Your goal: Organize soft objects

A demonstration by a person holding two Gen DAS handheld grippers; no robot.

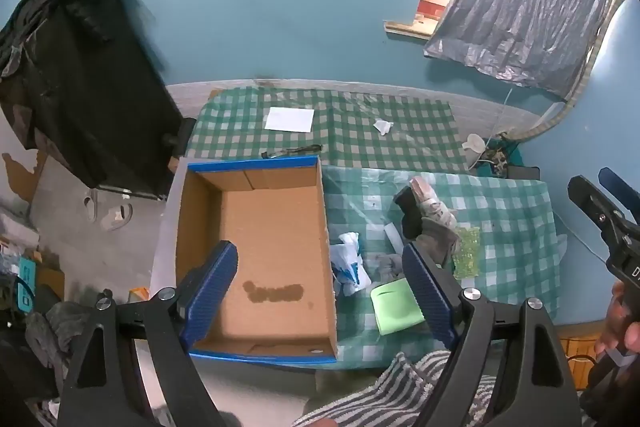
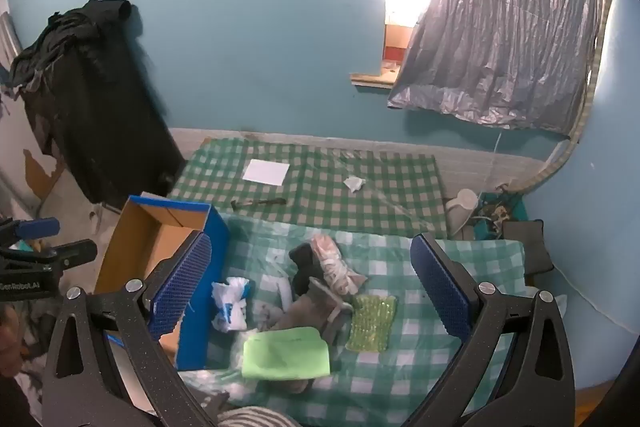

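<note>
**A:** While I hold both hands over the checked cloth (image 2: 400,379), tell me how the fingers stand.

**B:** My left gripper (image 1: 320,291) is spread wide and grips nothing. One blue pad sits over the floor of the cardboard box (image 1: 272,227), the other over the cloth beside the pile. My right gripper (image 2: 310,291) is released just as wide, also with nothing between its fingers (image 2: 444,295), and it hangs above the soft things.

**A:** Where are those things?

**B:** All of them lie on the cloth, just to the right of the box, none inside it. Nearest me is the light green folded cloth (image 2: 286,353). Behind it sits a grey garment (image 2: 308,311), touching a black piece (image 2: 306,261) and a pale pinkish bundle in clear wrap (image 2: 336,265). A yellow-green bubbled pad (image 2: 370,323) lies just right of the grey one. A crumpled white and blue bag (image 2: 230,303) rests against the blue outer wall of the box.

**A:** And the box itself?

**B:** Open and upright, blue-edged, with only a dark stain (image 1: 274,293) on its brown floor. Beyond it lie a white sheet of paper (image 1: 290,119) and a small white scrap (image 1: 383,126), well apart from the pile. A striped fabric (image 1: 400,399) shows at the bottom edge of my left view.
</note>
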